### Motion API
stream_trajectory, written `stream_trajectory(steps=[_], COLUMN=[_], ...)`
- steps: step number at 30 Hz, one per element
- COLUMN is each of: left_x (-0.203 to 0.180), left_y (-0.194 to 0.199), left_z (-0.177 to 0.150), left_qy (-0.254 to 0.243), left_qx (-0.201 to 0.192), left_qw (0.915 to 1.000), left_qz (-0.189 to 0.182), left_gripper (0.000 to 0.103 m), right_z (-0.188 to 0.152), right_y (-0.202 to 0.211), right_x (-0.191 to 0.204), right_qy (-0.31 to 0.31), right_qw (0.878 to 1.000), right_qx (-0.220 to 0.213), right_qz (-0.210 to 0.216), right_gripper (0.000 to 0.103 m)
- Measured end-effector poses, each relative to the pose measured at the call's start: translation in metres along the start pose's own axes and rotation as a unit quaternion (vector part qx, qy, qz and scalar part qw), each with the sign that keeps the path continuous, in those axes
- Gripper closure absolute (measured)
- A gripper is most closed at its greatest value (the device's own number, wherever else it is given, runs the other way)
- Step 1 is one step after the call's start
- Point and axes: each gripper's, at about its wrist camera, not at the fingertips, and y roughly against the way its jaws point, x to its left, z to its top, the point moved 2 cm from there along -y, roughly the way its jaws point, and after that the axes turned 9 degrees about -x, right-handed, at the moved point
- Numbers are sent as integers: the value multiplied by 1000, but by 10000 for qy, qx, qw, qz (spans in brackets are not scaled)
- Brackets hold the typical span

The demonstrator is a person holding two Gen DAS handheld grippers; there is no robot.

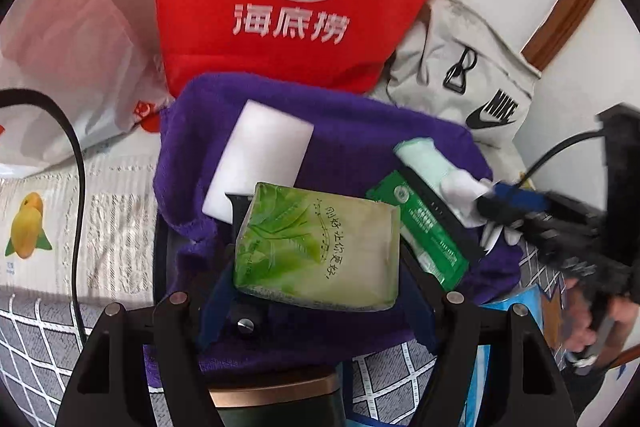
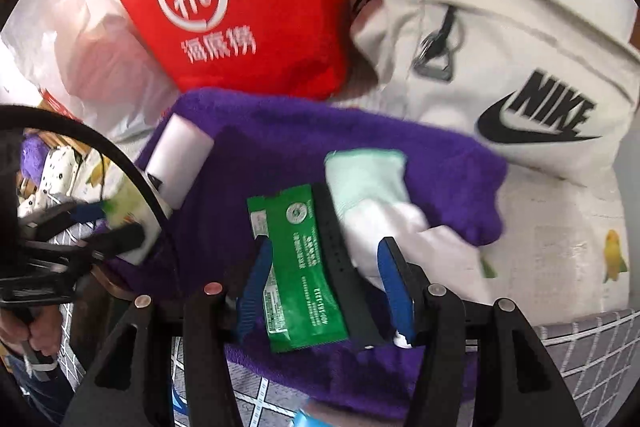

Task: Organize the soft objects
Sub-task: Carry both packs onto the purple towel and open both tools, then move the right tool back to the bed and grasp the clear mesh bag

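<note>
Two tongs: left (image 1: 320, 259) clamps tissue pack (image 1: 320, 247) for stowing; right (image 2: 326, 291) apart astride sachet (image 2: 298, 267), lower centre.

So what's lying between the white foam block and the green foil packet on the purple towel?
The pale green tissue pack, held in the left gripper's jaws, sits between the white foam block and the green foil packet. The left wrist view shows it.
</note>
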Motion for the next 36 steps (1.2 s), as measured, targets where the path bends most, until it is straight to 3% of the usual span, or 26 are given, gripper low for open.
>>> stream_trajectory(steps=[8, 23, 29, 36], left_x=[-12, -16, -21, -17], left_y=[-19, -32, -35, -22], left_z=[-10, -17, -21, -20], left_qy=[-176, -217, -357, -323], left_qx=[329, 602, 821, 754], left_qw=[9993, 9979, 9953, 9956], left_qz=[86, 141, 361, 449], left_gripper=[31, 30, 24, 24], right_z=[7, 11, 10, 10], right_y=[49, 41, 39, 48], right_x=[-14, 1, 4, 6], right_qy=[-106, 31, 62, 50], right_qw=[9988, 9988, 9989, 9985], right_qx=[-466, -481, -449, -518], right_qz=[75, 115, 141, 162], right_gripper=[42, 42, 42, 42])
